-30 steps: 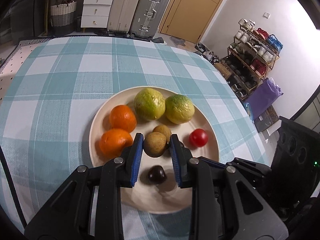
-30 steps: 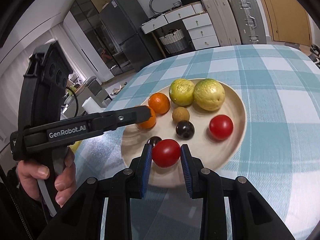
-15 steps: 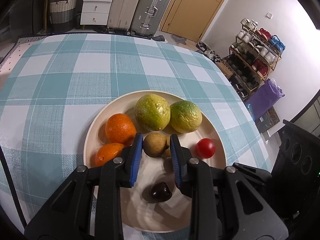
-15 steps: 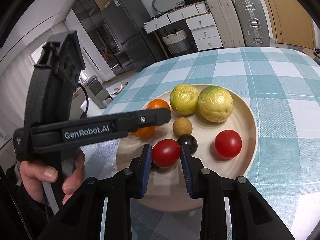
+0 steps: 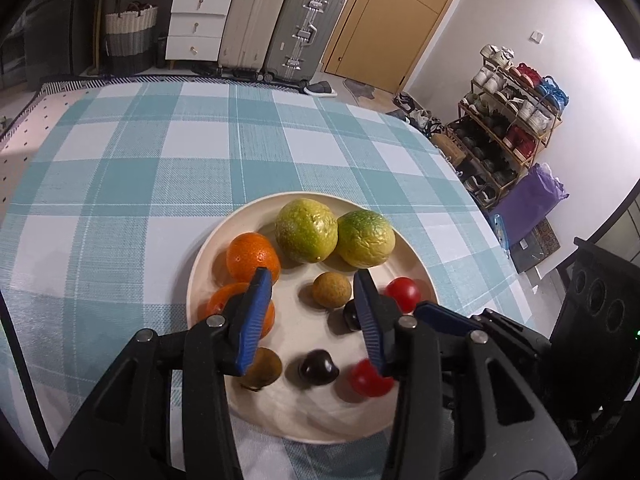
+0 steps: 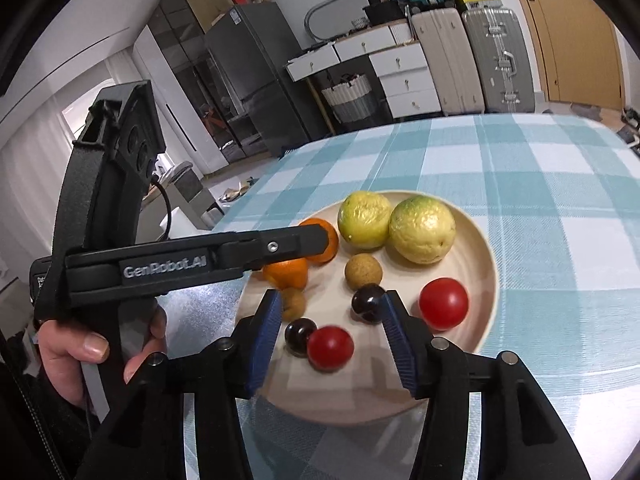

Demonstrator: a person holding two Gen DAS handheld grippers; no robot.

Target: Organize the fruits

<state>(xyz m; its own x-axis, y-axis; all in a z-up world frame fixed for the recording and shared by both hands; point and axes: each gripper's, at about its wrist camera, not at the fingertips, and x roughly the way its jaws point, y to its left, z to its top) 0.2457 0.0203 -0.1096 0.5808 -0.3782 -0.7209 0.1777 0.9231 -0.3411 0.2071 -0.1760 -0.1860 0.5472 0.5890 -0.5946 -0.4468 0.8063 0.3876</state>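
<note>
Both tools (image 5: pixel 314 312) (image 6: pixel 330 330) angle down over plate (image 5: pixel 280 412), jaws opening.

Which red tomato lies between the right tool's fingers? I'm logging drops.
The near tomato, beside a dark fruit; the other tomato sits outside, by the plate rim.

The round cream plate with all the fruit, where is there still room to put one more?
The cream plate is crowded at its far side and left. Free: the near rim strip below the dark cherry, and the bare checked tablecloth all around.
</note>
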